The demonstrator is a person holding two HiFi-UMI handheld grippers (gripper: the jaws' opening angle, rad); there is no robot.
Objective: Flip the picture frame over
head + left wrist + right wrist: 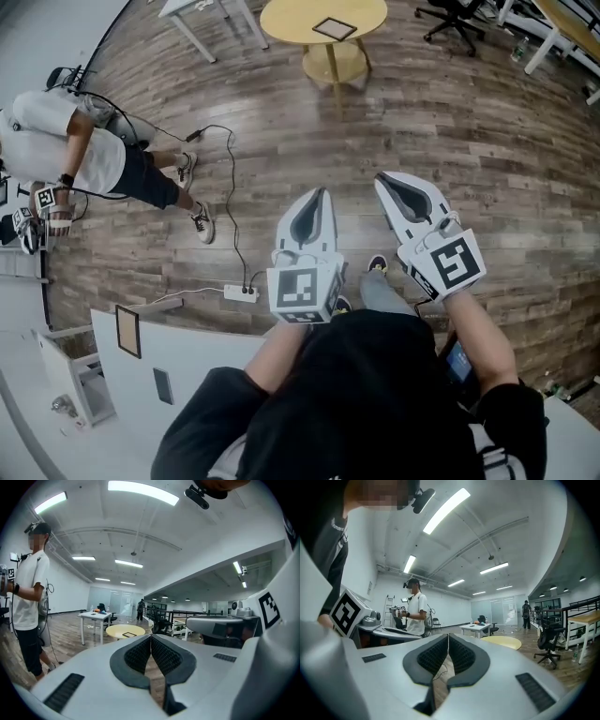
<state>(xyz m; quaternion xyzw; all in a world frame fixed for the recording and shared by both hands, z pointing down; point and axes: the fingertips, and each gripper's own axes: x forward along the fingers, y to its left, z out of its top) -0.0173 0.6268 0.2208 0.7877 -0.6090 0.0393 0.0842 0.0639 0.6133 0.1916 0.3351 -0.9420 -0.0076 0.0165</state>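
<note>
fingers, left: black ribbed pads (138, 656) of the left gripper (151, 638) meet at their tips, with nothing between them.
fingers, right: black ribbed pads (461, 656) of the right gripper (448, 637) are likewise pressed together and empty.
picture frame: a small dark-rimmed rectangular picture frame (335, 28) with a pale tan face lies flat on the round yellow wooden table (286, 21). it sits right of the top's middle, well ahead of both grippers and touched by neither.
frame axis: its longer side seems to run across the head view, dipping a little toward the right, though it is too small to be sure.
hands: both white grippers are held out side by side over the brown wood-plank floor (487, 141), on bare forearms that come out of black sleeves. the marker cubes sit nearest the person.
pointing: the left gripper points up the head view and the right one slants up and to the left, so the two tips lean toward each other and toward the table. both gripper views look out about level across the room.
other person: a person in a white shirt and dark shorts (84, 150) stands at the left.
floor: a white power strip (241, 292) lies just left of the left gripper.
chair: a black office chair (455, 19) stands right of the yellow table.
</note>
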